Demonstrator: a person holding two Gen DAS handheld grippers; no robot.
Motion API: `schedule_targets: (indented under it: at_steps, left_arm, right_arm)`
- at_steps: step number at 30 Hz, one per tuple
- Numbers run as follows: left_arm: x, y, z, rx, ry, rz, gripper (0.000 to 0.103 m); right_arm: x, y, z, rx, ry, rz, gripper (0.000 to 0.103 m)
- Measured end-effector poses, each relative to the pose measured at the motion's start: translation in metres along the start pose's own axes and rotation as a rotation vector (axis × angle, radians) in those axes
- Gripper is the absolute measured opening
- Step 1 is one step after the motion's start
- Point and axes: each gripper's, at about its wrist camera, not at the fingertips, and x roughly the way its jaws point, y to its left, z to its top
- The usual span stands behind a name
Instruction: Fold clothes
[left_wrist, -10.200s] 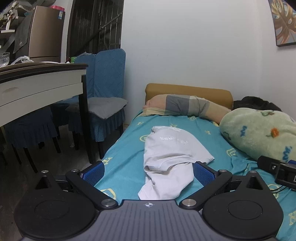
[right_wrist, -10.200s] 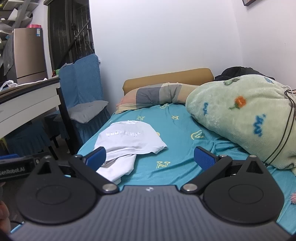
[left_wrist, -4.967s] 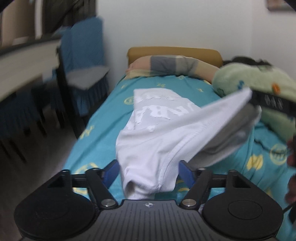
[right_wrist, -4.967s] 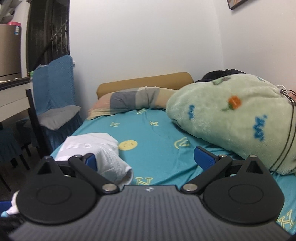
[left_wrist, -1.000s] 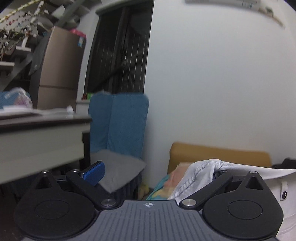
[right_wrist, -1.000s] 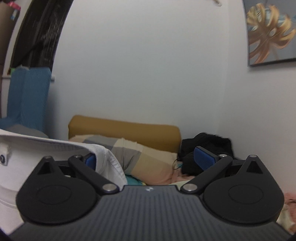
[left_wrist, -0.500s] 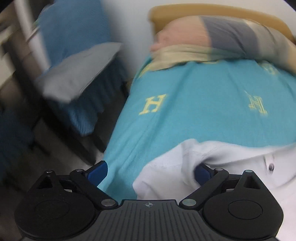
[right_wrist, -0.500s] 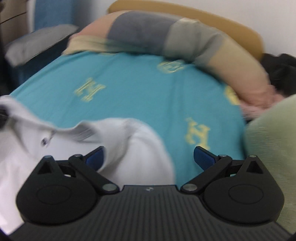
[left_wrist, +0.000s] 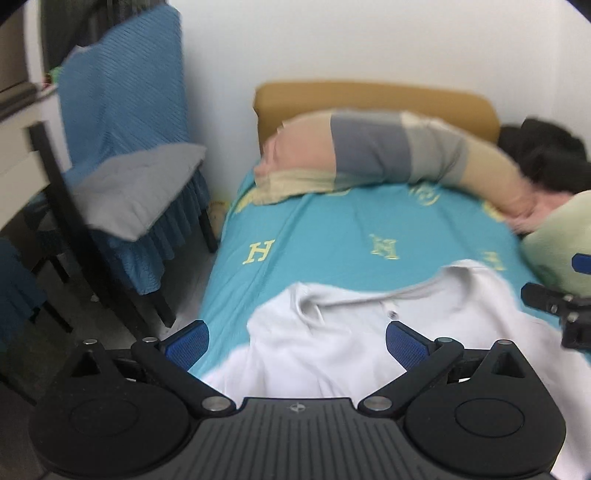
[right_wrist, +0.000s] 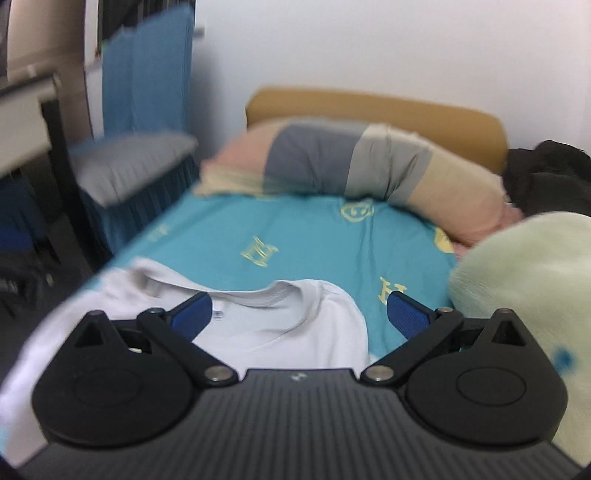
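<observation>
we see a white shirt (left_wrist: 369, 332) spread near the bed (left_wrist: 332, 236) edge; both tools (left_wrist: 297, 341) (right_wrist: 301, 312) wide open, empty; it may slide off

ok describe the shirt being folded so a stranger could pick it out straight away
Find the bed with the turquoise sheet printed with yellow letters. At its near end, in front of the long striped pillow, lies the white t-shirt, neckline towards the pillow. It is the only plain white fabric there.

Left gripper (left_wrist: 297, 341) and right gripper (right_wrist: 301, 308) hang jaws spread wide.
</observation>
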Motion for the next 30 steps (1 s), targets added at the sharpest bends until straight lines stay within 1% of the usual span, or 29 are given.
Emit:
schedule_targets:
  at_steps: [3, 9, 11, 12, 14, 17, 19, 21, 23, 25, 28, 30]
  left_arm:
    - [-0.076, -0.006, -0.027, -0.054, -0.039, -0.011, 0.102]
    - [-0.209, 0.000, -0.085, -0.164, -0.120, -0.053, 0.102]
    - [-0.239, 0.003, -0.105, -0.206, -0.129, -0.056, 0.102]
    - [-0.248, 0.007, -0.114, -0.235, -0.124, -0.058, 0.102]
    - [-0.262, 0.016, -0.132, -0.305, -0.109, -0.064, 0.102]
    - [-0.264, 0.038, -0.153, -0.447, -0.070, -0.075, 0.102]
    - [-0.254, 0.056, -0.164, -0.544, -0.044, -0.075, 0.100]
    - [-0.240, 0.074, -0.175, -0.642, -0.019, -0.078, 0.096]
    - [-0.222, 0.090, -0.187, -0.730, -0.003, -0.074, 0.094]
    - [-0.199, 0.101, -0.194, -0.791, 0.002, -0.071, 0.089]
    - [-0.164, 0.118, -0.205, -0.883, 0.009, -0.066, 0.079]
    - [-0.138, 0.124, -0.207, -0.923, 0.006, -0.076, 0.072]
  right_arm:
    - [-0.065, 0.004, -0.010, 0.040, -0.057, 0.015, 0.103]
    - [-0.194, 0.011, -0.029, 0.119, -0.170, 0.044, 0.103]
    - [-0.237, 0.013, -0.035, 0.145, -0.208, 0.053, 0.103]
    - [-0.256, 0.015, -0.040, 0.154, -0.222, 0.054, 0.103]
    - [-0.281, 0.021, -0.056, 0.162, -0.225, 0.040, 0.103]
    - [-0.300, 0.024, -0.080, 0.184, -0.224, 0.051, 0.103]
    - [-0.304, 0.027, -0.095, 0.189, -0.228, 0.053, 0.103]
    - [-0.303, 0.029, -0.108, 0.194, -0.230, 0.053, 0.103]
    - [-0.294, 0.028, -0.115, 0.203, -0.221, 0.053, 0.103]
    - [-0.281, 0.026, -0.119, 0.215, -0.207, 0.053, 0.103]
    - [-0.262, 0.022, -0.125, 0.233, -0.187, 0.053, 0.103]
    - [-0.249, 0.019, -0.129, 0.245, -0.173, 0.053, 0.103]
